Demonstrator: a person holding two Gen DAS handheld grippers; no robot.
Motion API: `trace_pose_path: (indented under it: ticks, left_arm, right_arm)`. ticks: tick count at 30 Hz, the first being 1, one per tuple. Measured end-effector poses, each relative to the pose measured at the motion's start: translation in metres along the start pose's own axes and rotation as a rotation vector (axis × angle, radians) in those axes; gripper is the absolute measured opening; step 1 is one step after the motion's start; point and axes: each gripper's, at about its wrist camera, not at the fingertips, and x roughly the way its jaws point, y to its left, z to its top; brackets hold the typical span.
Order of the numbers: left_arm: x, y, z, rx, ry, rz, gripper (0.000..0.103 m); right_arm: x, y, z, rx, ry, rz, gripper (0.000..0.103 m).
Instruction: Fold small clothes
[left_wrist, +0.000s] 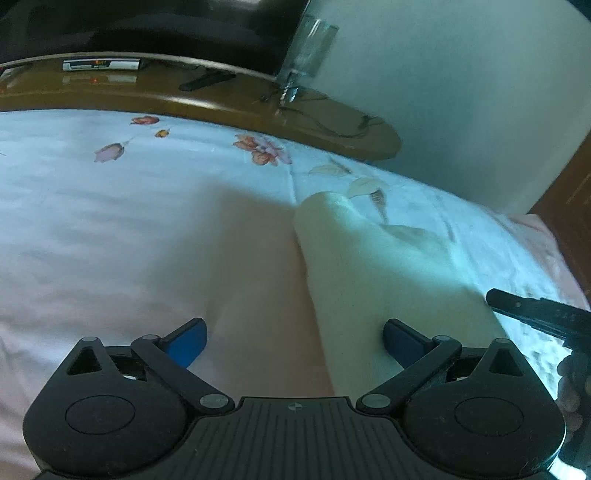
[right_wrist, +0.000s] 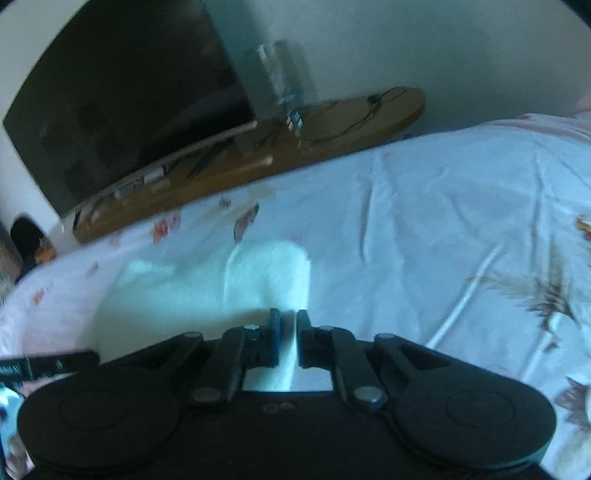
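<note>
One white garment (right_wrist: 266, 280), two grippers (left_wrist: 294, 343) (right_wrist: 288, 323)

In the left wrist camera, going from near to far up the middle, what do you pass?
Left gripper, open → cream garment → floral bedsheet → wooden shelf → dark TV screen.

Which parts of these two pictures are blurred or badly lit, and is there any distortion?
Left wrist view: the white cloth and the bedsheet are soft with motion blur, a bluish glare lies at the right, and the wooden shelf bends from the fisheye lens. Right wrist view: the TV is dark and smeared; the right gripper, shut on the cloth, is sharper.
</note>
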Motion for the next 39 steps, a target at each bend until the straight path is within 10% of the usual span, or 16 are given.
trace_pose_path:
  ticks: [12, 17, 35, 39]
  left_arm:
    - [-0.044, -0.014, -0.065, 0.157, 0.013, 0.032, 0.101]
    - [-0.047, -0.017, -0.067, 0.137, 0.007, 0.032, 0.101]
    - [-0.088, -0.040, -0.104, 0.263, 0.056, 0.074, 0.101]
    - [-0.085, -0.035, -0.113, 0.243, 0.065, 0.081, 0.101]
  right_arm:
    - [-0.064, 0.016, -0.073, -0.025, 0.171, 0.174, 0.027]
    - [-0.059, 0.024, -0.080, -0.042, 0.187, 0.173, 0.009]
    - [-0.112, 0.039, -0.081, -0.133, 0.062, 0.098, 0.018]
    - [-0.091, 0.049, -0.106, -0.230, 0.176, 0.041, 0.012]
